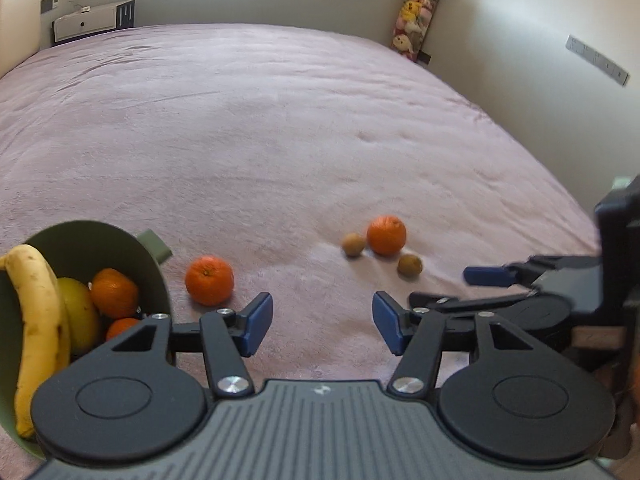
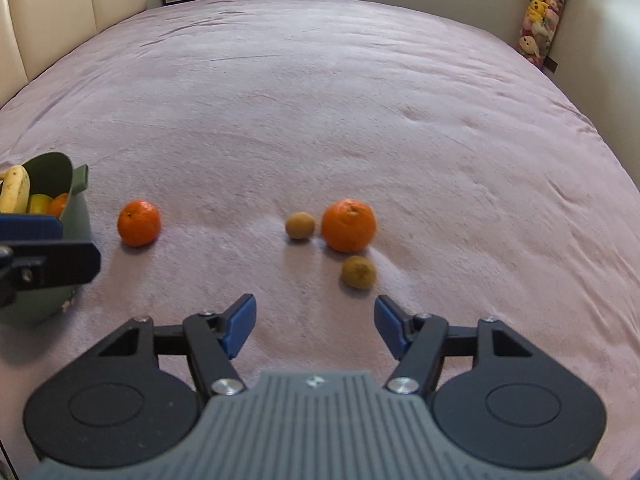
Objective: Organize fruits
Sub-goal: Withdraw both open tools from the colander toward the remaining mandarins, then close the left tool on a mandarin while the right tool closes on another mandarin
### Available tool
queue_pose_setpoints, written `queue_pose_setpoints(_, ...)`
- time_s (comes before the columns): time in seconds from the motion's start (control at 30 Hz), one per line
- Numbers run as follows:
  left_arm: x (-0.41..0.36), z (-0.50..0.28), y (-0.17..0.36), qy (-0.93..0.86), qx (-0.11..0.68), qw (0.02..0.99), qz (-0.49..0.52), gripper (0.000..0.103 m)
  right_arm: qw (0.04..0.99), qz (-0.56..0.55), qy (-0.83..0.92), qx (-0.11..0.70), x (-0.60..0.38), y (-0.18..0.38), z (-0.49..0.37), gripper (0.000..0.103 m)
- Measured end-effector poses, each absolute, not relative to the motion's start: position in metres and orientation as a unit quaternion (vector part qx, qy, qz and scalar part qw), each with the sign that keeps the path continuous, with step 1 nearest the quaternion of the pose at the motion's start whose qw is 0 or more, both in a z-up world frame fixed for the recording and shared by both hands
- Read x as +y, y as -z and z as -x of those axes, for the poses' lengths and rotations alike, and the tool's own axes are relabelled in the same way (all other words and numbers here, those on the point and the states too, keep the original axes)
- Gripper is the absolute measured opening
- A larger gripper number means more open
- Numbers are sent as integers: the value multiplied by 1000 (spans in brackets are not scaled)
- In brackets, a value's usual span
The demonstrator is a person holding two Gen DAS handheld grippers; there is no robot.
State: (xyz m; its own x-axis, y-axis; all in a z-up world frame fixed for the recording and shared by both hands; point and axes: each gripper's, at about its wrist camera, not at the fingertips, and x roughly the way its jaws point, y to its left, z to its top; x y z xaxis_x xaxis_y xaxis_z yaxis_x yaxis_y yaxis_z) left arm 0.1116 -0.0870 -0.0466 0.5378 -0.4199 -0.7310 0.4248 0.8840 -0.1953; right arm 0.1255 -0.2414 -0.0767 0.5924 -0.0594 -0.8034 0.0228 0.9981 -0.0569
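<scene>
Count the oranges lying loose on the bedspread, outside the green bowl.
2: one orange beside the green bowl, another orange farther right between two kiwis. More sit inside the bowl.

Bed (image 2: 320, 100) bare ahead of right claw (image 2: 315, 326); kiwi (image 2: 358, 272) and orange (image 2: 349, 225) just beyond its right finger. Left claw (image 1: 322, 324): orange (image 1: 209, 280) ahead-left, bowl (image 1: 154, 276) crowding left side.
</scene>
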Motion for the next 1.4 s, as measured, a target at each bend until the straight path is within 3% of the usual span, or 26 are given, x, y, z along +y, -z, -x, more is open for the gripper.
queue_pose_setpoints(0.23,-113,-110,78,165,367,911,-90,68,907,23,15,419,-255,80,-129,61)
queue_pose_setpoints(0.53,-130,-132,111,12,367,921,-134,69,922,29,11,385,-254,79,-152,61)
queue_pose_setpoints(0.8,-138,-149,116,-73,364,921,-116,74,922,12,13,388,-256,97,-172,61)
queue_pose_setpoints(1.17,-128,-143,116,-90,376,922,18,74,918,-13,31,394,-267,106,-184,61)
queue_pose_setpoints(1.3,-123,-157,127,-92,391,916,11,67,915,-24,30,402,-270,111,-187,61)
queue_pose_setpoints(1.4,-128,-156,132,-92,382,920,-13,67,914,-22,28,405,-268,114,-189,61)
